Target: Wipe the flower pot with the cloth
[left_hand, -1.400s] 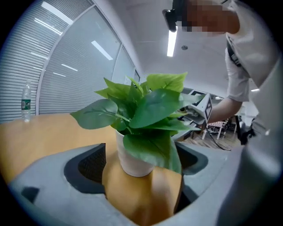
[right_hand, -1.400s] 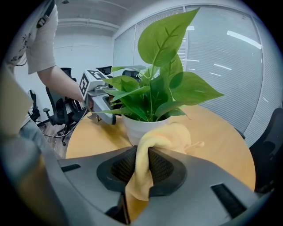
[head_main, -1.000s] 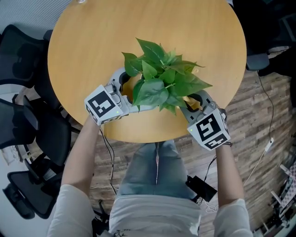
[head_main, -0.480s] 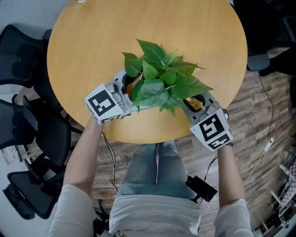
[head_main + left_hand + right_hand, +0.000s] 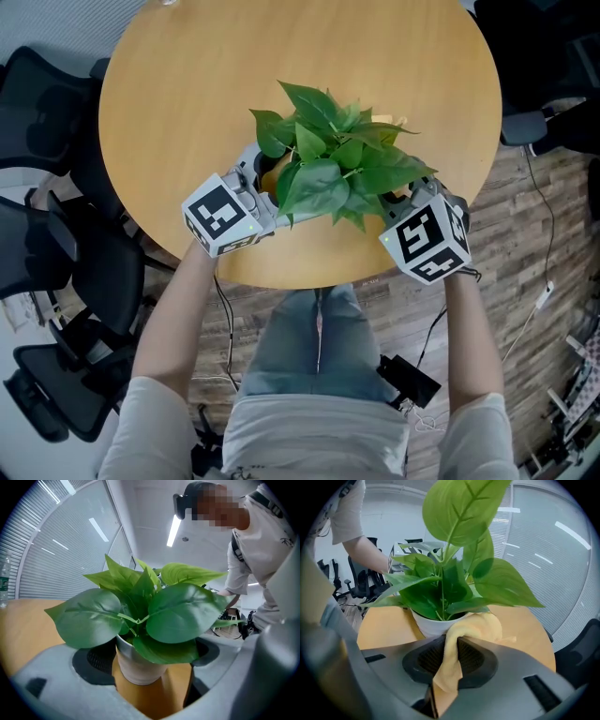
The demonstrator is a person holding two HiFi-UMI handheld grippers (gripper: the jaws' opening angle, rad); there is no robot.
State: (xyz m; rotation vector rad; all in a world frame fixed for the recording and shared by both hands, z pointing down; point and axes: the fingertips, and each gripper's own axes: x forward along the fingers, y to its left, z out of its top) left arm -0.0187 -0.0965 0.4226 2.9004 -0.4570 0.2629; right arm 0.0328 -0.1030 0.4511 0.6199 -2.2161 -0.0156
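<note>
Our left gripper (image 5: 150,657) brackets the pot (image 5: 138,670), jaws open, near the surface (image 5: 187,94) edge. Our right gripper (image 5: 450,663), clenched on the cloth (image 5: 476,625), meets its rim; a hard push could tip it.

Head view: leaves (image 5: 337,169) hide flower pot (image 5: 138,668) (cloth (image 5: 476,625) mostly too).

Round wooden table (image 5: 187,94); plank floor (image 5: 525,216); black office chairs (image 5: 47,272) left; slatted blinds (image 5: 56,559); ceiling strip light (image 5: 174,530).

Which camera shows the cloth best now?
The right gripper view: the cloth is pinched between its jaws, bunched against the pot. Leaves hide it in the head view; the left gripper view misses it.
</note>
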